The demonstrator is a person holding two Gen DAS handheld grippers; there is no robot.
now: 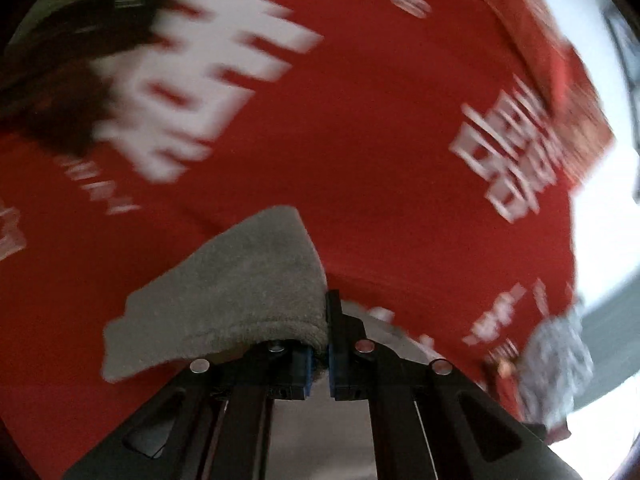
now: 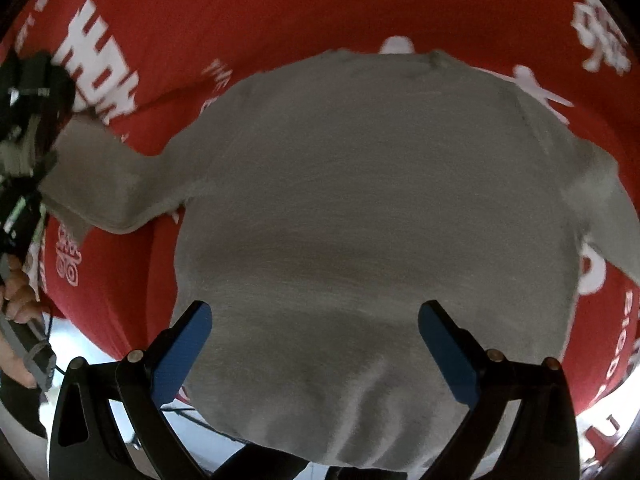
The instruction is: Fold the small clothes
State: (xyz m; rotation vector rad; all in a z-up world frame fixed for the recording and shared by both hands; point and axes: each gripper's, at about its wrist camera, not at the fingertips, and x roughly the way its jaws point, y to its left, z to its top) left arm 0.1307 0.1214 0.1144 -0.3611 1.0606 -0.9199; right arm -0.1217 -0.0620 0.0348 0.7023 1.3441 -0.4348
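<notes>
Two grippers work one grey sweater (image 2: pixel 360 208) spread flat on a red printed cloth (image 2: pixel 240 12): the left gripper (image 1: pixel 328 344) pinches its sleeve end, while the right gripper (image 2: pixel 316 344) hangs spread over the hem.

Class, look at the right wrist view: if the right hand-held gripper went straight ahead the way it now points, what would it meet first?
Most likely the grey sweater. The right hand-held gripper is open, its fingers astride the sweater's lower body, which fills the line ahead. How far off the cloth is cannot be judged; the red printed cloth lies beneath.
</notes>
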